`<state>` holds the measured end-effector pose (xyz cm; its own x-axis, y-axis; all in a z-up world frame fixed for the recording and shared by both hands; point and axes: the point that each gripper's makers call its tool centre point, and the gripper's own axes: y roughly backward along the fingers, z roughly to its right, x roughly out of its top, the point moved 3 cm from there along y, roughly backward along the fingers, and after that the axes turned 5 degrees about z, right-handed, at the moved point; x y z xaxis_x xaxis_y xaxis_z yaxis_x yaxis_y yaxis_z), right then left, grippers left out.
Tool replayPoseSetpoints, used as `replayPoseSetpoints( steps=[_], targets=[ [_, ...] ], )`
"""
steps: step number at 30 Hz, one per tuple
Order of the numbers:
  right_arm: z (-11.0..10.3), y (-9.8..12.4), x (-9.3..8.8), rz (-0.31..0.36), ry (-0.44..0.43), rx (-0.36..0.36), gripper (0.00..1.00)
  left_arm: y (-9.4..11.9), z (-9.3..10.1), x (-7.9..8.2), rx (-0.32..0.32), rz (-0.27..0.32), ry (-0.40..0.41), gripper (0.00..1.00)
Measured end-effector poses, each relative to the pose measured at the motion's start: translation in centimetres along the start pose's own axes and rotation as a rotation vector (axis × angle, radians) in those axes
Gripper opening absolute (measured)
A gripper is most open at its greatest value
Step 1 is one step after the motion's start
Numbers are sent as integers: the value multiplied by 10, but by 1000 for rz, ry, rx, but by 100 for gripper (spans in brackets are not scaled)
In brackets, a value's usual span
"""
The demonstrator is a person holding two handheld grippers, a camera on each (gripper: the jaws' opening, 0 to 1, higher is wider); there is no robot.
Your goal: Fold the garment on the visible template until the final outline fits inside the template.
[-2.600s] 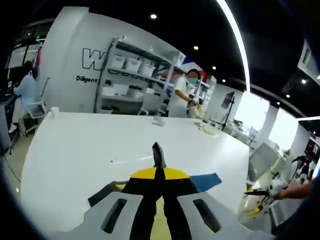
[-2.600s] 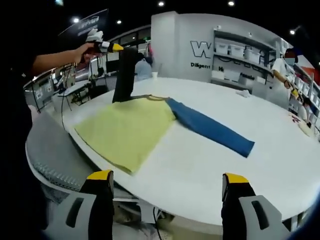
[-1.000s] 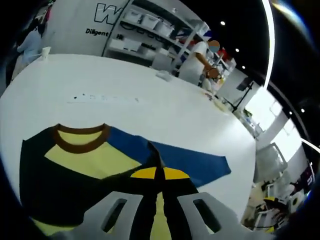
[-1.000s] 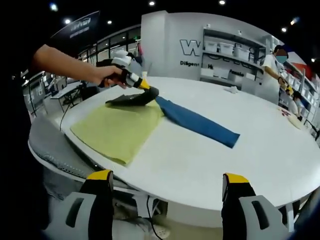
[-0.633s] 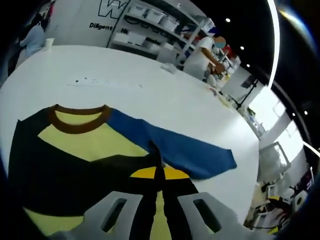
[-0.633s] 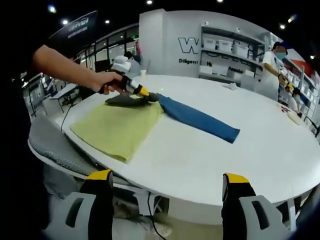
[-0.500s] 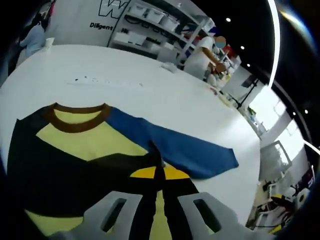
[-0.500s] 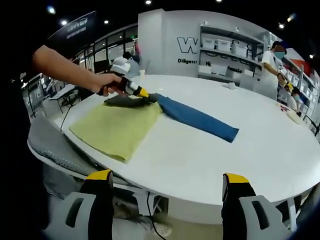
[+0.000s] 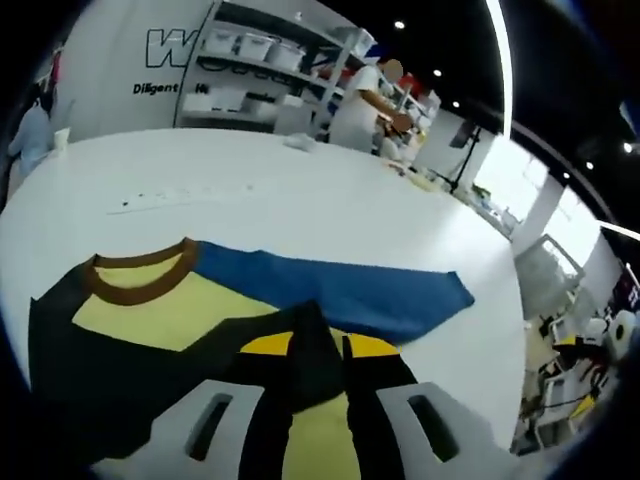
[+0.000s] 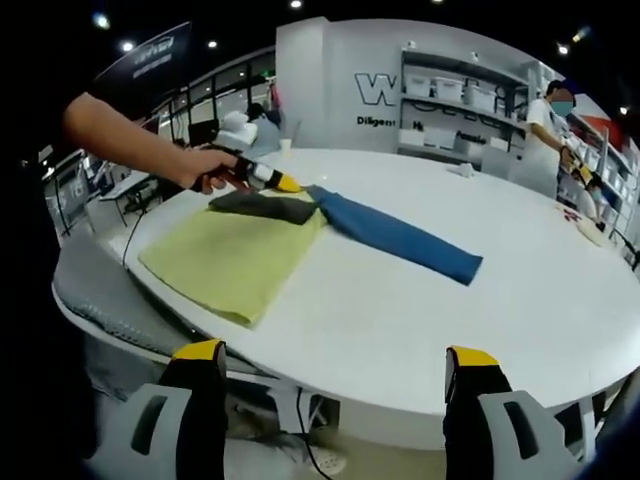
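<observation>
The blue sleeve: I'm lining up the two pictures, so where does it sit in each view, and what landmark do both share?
Left gripper view: the blue sleeve runs across the middle, from the brown collar rightward, just beyond the jaws.
Right gripper view: the blue sleeve lies diagonally at centre on the white table, right of the yellow body.
Shared landmark: the wall lettering beside the shelves.
</observation>
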<state>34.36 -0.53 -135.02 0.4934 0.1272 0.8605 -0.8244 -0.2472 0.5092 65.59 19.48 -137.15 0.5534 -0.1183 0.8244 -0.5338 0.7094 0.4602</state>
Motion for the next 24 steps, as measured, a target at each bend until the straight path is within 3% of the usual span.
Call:
replayPoseSetpoints(
  steps=[4, 7, 11, 16, 20, 24],
  targets=[
    [-1, -2, 1, 3, 9, 9, 89, 9, -9, -1, 16, 6, -28, 23],
    [-2, -4, 1, 6, 1, 17, 90, 12, -8, -1, 13, 23, -23, 33],
    [-2, -5, 8, 38, -34, 24, 93, 16, -3, -2, -17, 33, -150, 43],
    [0, -5, 14, 59, -45, 21, 93, 22, 4, -4, -44, 37, -204, 54],
    [4, -5, 16, 63, -47, 17, 93, 27, 6, -5, -36, 39, -246, 65],
    [5, -6, 17, 62, -42, 16, 92, 35, -7, -17, -1, 13, -247, 73]
  ],
)
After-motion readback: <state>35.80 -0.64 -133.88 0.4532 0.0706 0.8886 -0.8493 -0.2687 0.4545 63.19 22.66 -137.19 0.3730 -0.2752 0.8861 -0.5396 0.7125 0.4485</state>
